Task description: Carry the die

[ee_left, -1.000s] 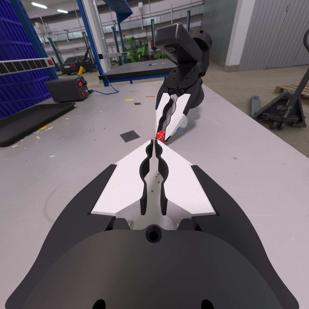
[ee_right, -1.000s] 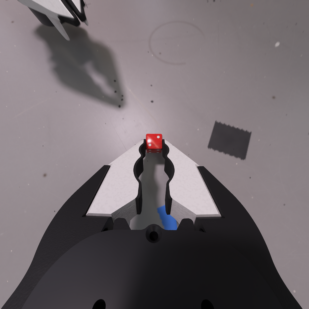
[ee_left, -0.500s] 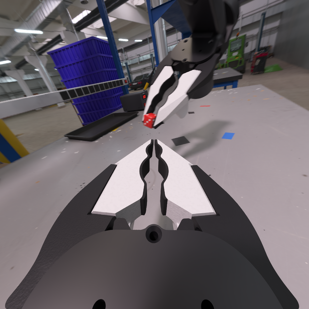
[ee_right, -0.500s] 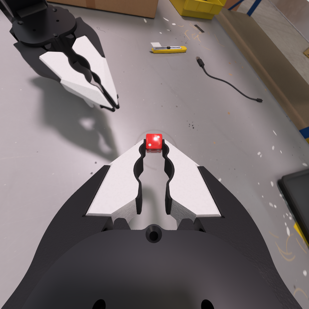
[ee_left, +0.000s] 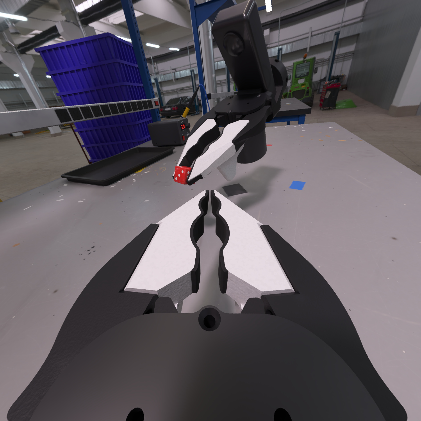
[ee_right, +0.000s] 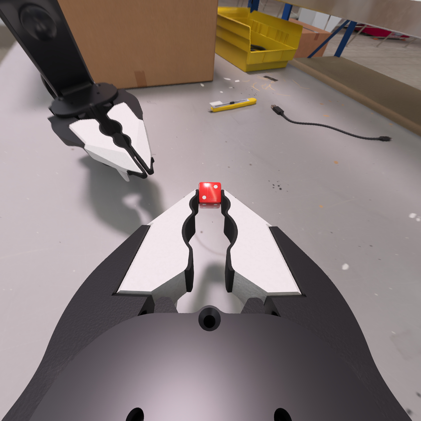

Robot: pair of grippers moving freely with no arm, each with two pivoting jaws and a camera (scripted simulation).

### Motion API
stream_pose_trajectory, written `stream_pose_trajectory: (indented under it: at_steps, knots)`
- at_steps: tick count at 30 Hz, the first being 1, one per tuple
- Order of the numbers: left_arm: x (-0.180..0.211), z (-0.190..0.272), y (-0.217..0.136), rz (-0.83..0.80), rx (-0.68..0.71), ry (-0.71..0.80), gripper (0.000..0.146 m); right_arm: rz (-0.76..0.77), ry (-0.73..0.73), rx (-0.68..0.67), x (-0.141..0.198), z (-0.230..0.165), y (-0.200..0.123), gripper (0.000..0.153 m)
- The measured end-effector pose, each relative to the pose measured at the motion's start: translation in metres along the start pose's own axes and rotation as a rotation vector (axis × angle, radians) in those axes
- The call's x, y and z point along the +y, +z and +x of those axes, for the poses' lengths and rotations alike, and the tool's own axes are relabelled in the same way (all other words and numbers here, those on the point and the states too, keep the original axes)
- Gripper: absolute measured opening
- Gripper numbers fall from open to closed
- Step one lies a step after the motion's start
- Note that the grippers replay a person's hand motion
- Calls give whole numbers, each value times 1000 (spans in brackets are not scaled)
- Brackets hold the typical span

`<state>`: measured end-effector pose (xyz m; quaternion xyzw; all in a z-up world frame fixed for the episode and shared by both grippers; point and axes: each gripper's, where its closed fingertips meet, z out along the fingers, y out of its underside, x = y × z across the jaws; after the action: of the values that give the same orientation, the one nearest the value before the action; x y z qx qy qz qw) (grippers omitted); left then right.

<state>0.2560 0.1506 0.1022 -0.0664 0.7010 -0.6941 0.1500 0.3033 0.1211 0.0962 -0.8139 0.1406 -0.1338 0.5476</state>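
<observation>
A wide grey surface (ee_right: 296, 182), speckled with paint spots, under everything. At 12 o'clock in the right wrist view, a large brown cardboard box (ee_right: 141, 41) standing on it, and at 1 o'clock a yellow bin (ee_right: 257, 43) just beside the box. In the left wrist view, at 10 o'clock, a stack of blue crates (ee_left: 98, 91) beyond the edge, with a long grey power strip (ee_left: 91, 112) crossing in front of it. Below that, a flat black tray (ee_left: 118, 165) lying at 10 o'clock, and a black soldering station (ee_left: 168, 134) behind it near 12 o'clock. Right tongs (ee_right: 209, 193) closed on the red die (ee_right: 209, 192), gripped at the very tips, with white dots facing the camera; seen also from the left wrist view as right tongs (ee_left: 185, 176) hanging above the surface, the die (ee_left: 181, 174) at 12 o'clock, well clear of the grey top, with a shadow below. Left tongs (ee_left: 209, 192) closed with only a thin slit between the tips, holding nothing; in the right wrist view visible at 10 o'clock as left tongs (ee_right: 147, 170), near the die but apart from it. Smaller things: a black cable (ee_right: 330, 128) at 2 o'clock, a yellow utility knife (ee_right: 232, 104) at 1 o'clock, a dark tape patch (ee_left: 234, 189) and a blue tape square (ee_left: 297, 185) at 1 o'clock in the left wrist view.
</observation>
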Motion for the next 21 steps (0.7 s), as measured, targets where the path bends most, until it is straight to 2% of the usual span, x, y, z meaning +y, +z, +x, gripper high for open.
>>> stream_pose_trajectory:
  at_steps: [4, 15, 17, 19, 21]
  knots:
    - [1, -1, 1, -13, -12, 15, 2, 90, 78, -46, -6, 0, 1, 18]
    - [2, 0, 1, -14, -12, 22, 2, 205, 135, -83, -21, 1, -9, 18]
    - [2, 0, 1, -15, -11, 23, 2, 306, 251, -214, -34, -8, -16, 18]
    - [2, 0, 1, -17, -11, 24, 2, 432, 455, -407, -48, -12, -29, 18]
    - [2, 0, 1, -20, -11, 28, 2, 483, 561, -506, -53, -13, -37, 18]
